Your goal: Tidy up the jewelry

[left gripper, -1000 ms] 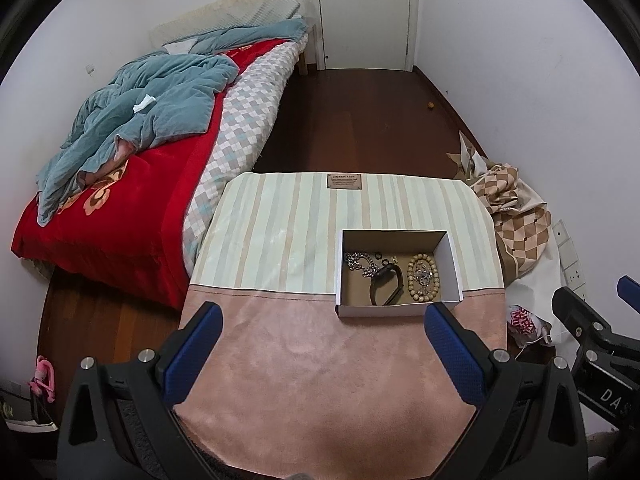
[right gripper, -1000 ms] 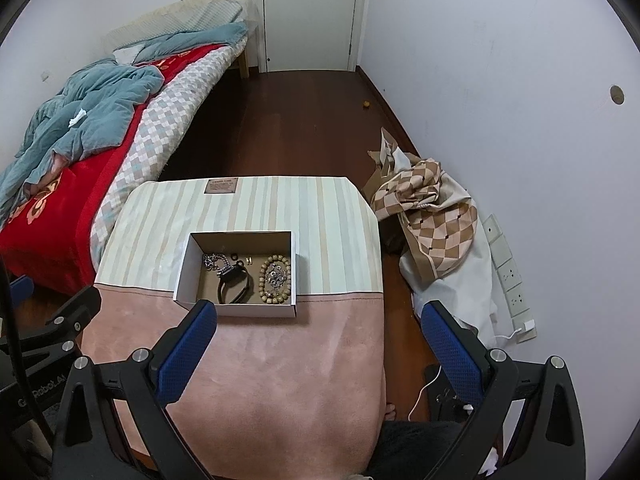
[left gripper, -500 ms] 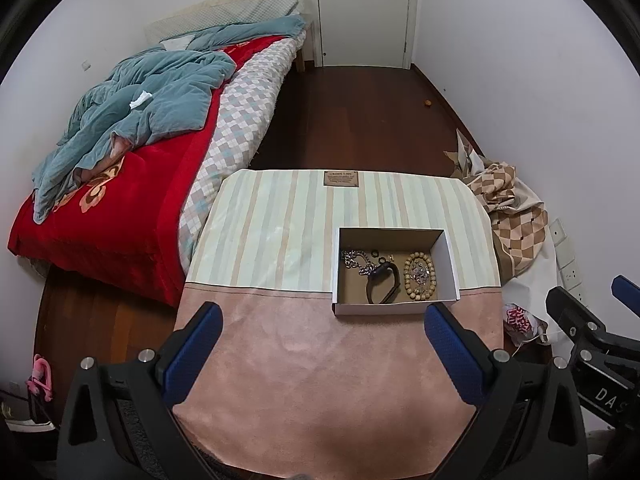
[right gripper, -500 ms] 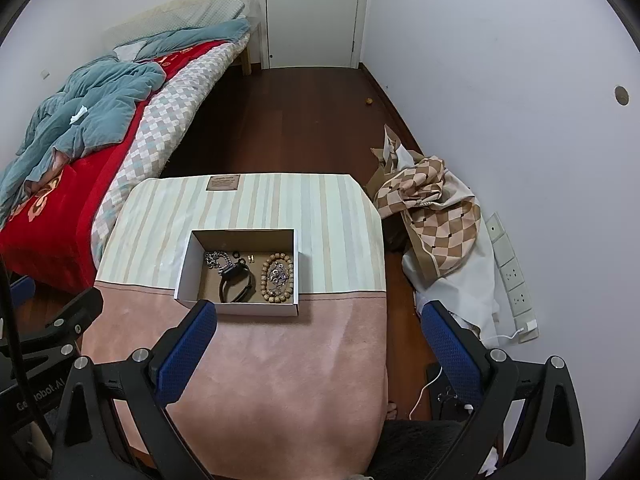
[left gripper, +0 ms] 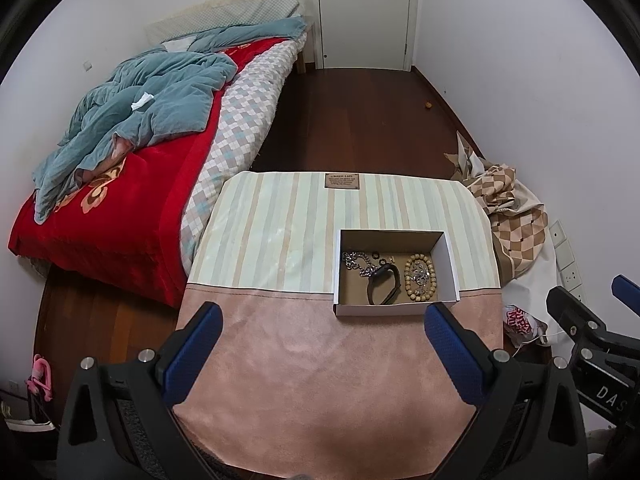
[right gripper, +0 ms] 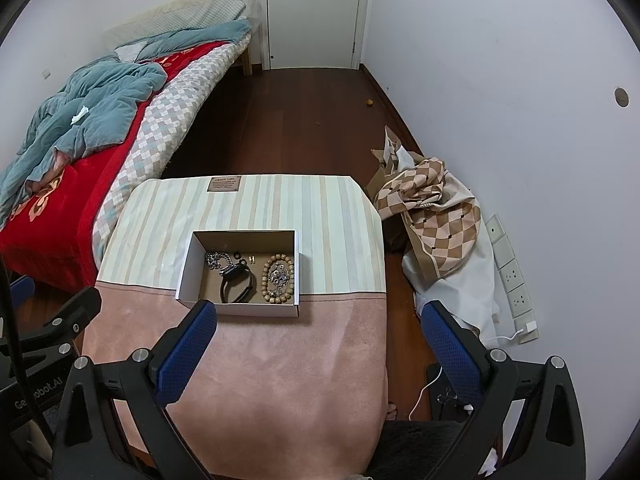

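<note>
the jewelry all sits inside the open white box [left gripper: 396,310] on the bench [left gripper: 320,364], where the striped cloth meets the pink one. over the last second nothing in the box has shifted; only my view has crept forward a little, so the box reads slightly lower in both wrist views. that tells me little about progress: this fits pieces already gathered in, or a heap waiting to be sorted out.

inside, a silver chain [left gripper: 356,262] lies at the left, a black band [left gripper: 384,286] in the middle, and a wooden bead bracelet [left gripper: 419,280] at the right with small silvery bits inside its loop. a few tiny rings lie near the back wall.

left gripper [left gripper: 318,354] and right gripper [right gripper: 320,354] both hover short of the box, fingers spread wide, holding nothing.
</note>
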